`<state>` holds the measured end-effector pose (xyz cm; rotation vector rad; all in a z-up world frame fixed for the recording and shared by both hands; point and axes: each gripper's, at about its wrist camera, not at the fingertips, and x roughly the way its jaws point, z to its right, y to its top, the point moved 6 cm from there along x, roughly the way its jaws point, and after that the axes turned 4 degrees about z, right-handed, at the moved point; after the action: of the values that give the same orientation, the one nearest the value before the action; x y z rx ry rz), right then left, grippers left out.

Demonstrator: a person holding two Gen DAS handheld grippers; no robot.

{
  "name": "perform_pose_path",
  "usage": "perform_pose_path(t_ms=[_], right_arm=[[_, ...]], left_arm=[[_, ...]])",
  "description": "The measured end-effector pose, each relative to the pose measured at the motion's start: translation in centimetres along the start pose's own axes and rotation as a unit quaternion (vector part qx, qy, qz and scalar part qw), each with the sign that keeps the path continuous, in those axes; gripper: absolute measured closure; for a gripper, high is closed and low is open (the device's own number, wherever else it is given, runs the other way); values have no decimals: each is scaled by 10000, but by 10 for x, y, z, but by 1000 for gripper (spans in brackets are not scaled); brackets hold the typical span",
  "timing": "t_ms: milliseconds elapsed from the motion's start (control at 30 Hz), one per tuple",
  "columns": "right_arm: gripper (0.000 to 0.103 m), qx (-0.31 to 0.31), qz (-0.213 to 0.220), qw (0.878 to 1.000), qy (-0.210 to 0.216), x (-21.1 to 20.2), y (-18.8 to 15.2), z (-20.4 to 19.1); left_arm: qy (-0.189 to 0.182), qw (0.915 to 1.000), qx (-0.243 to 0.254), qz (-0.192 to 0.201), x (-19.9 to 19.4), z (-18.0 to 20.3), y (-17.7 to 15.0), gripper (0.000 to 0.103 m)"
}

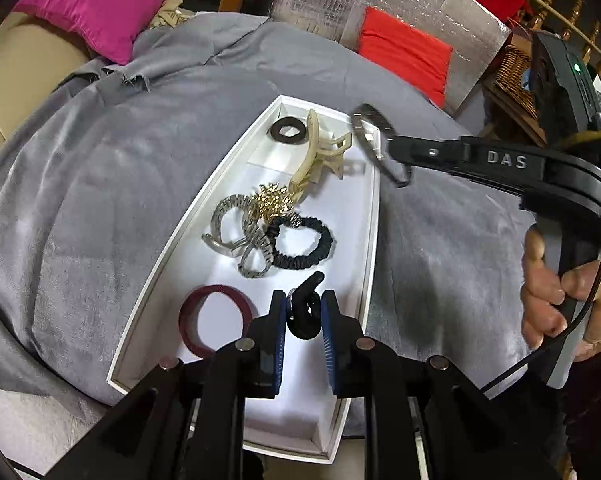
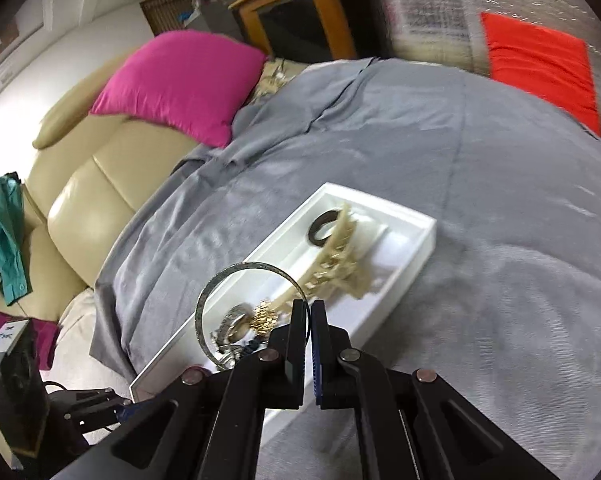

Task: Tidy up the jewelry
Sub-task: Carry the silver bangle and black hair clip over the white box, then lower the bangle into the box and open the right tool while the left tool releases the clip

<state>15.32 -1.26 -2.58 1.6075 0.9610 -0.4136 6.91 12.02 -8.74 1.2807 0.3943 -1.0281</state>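
Both wrist cameras look steeply down, close over the white tray (image 1: 172, 248) (image 2: 400, 240), from opposite sides.

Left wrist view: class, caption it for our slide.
Left claw grips a black clip over the white tray; right claw carries a silver bangle.

Both tools (image 1: 303, 312) (image 2: 311, 320) apparently clamped

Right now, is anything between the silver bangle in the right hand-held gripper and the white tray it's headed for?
Nothing visible. The right hand-held gripper holds the silver bangle at the white tray edge; only the cream hair claw crowds that end.
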Motion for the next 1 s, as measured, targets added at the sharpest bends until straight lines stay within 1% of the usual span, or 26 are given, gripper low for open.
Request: perform_pose_path(t_ms=[167,267,333,433,500,600,633,767,900,1000], right_arm=[[100,-92,-69,9999,53,7,-8,-15],[100,-221,-125,9997,22,9,-12,-20],[100,-320,-211,9993,30,12,-16,-25],[100,-443,-308,9985,40,15,-22,-31],[100,-456,-325,9984,39,17,-24,-34],[100,-359,-306,9989,-26,20,-23,-30],[100,-319,-301,9990,-66,21,-22,-28],[100,-169,-325,9991,-198,29,-14,-17],[100,-158,-395,9985,-349,38,-8,-9],[100,-207,-494,9977,-412,43,-7,-4]], left_arm=[[-49,9998,-53,-165,-1,-6,-9,85],[27,9996,-58,-271,1,-9,-13,85],[58,9996,-95,-254,-1,-13,-13,85],[-62,9997,-152,-182,-7,-16,-12,85],[-97,9995,-91,-295,-3,-13,-15,85],[1,9974,11,-720,13,-10,-26,85],[3,9969,12,-781,16,-10,-28,85],[-55,9962,10,-868,20,-7,-29,85],[-89,9944,23,-1056,26,-5,-35,84],[-97,9941,44,-1076,26,-3,-37,84]])
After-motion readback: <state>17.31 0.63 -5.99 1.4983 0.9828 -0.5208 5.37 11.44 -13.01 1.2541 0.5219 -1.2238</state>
